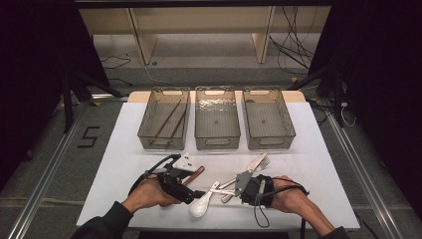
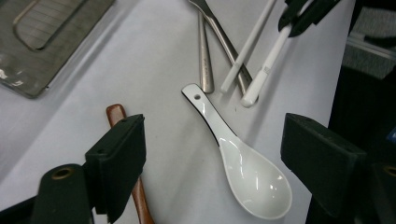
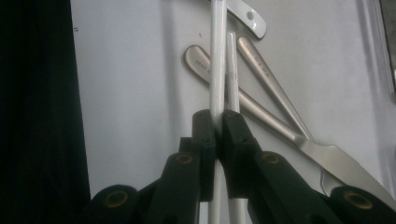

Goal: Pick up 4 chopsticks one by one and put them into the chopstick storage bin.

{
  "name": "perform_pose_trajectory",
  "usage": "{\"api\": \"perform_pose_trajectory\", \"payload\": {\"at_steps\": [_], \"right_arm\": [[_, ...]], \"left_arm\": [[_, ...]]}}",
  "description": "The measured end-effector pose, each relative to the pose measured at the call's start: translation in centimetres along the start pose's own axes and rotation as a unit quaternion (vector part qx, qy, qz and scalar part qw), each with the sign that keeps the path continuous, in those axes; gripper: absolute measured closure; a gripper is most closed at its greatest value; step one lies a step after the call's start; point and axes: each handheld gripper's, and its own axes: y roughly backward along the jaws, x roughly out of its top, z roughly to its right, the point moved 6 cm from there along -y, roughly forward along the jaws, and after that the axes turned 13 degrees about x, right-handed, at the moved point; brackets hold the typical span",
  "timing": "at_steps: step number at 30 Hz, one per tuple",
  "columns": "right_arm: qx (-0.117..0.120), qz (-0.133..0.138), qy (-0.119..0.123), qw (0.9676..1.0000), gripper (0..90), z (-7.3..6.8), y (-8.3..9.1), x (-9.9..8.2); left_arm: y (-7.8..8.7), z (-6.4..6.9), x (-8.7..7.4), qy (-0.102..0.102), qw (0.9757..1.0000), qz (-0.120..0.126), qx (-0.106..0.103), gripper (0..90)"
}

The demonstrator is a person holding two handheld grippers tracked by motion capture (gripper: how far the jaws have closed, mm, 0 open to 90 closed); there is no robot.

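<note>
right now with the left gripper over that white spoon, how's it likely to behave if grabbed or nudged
The white spoon looks glazed and glossy, so it is probably slippery between the wide-open jaws of the left gripper. It seems ceramic: stiff, likely fragile if dropped. Its rounded bowl may let it rock or pivot when nudged.

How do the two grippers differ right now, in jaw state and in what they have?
The left gripper has its jaws wide apart, their pads clear of the white spoon lying flat on the table between them. The right gripper is shut on a white chopstick, with a second white chopstick running alongside. So the left holds nothing, while the right has a grip. Both have black jaws and work over the same pile of cutlery.
</note>
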Motion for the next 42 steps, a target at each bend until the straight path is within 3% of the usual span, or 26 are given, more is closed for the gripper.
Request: {"api": "perform_pose_trajectory", "payload": {"at_steps": [11, 24, 42], "right_arm": [[-0.002, 0.004, 0.016, 0.9999, 85.2, -0.3, 0.1, 1.1], [-0.004, 0.008, 0.036, 0.9993, 85.2, -0.5, 0.1, 2.2], [0.000, 0.013, 0.056, 0.9984, 85.2, -1.0, -0.2, 3.2]], "left_arm": [[-0.7, 1.5, 0.3, -0.047, 0.9985, -0.013, -0.025, 38.8], [-1.4, 2.5, 0.6, -0.080, 0.9956, -0.023, -0.044, 54.9], [-1.4, 2.9, 0.6, -0.095, 0.9933, -0.023, -0.063, 75.8]]}}
